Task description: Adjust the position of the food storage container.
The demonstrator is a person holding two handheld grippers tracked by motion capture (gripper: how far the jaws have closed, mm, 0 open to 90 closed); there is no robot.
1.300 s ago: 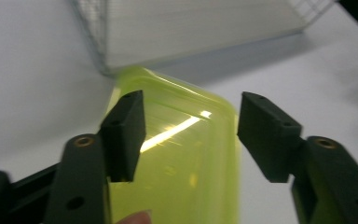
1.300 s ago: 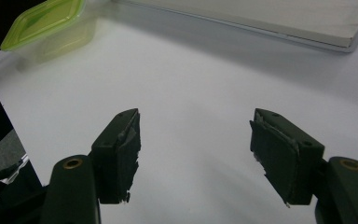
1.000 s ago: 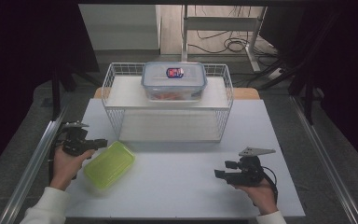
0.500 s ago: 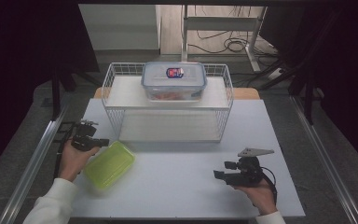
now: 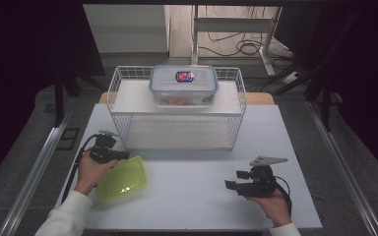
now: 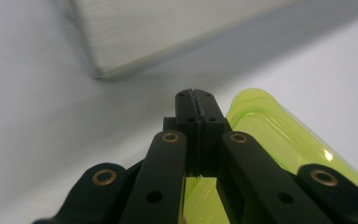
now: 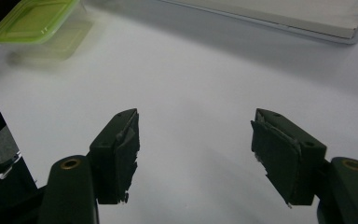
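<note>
Dark surroundings frame a pale grey worktop (image 5: 197,196) where the work centres on a lime-green translucent container (image 5: 123,178) lying at my left, just in front of the wire basket rack (image 5: 177,110). It is shallow, rectangular with rounded corners, glossy, and seems tilted, its near end raised. My left gripper (image 5: 124,156) has its jaws pressed together on the container's rim, the thin green edge pinched between them in the left gripper view (image 6: 261,126). The step in hand, as I judge it, is securing that grip; the next move calls for lifting the container clear without letting the slick rim slip. My right gripper (image 5: 229,184) rests on the worktop well apart, jaws spread and holding nothing. On the rack's shelf stands a clear lidded box (image 5: 183,84) with a red-and-blue label.
</note>
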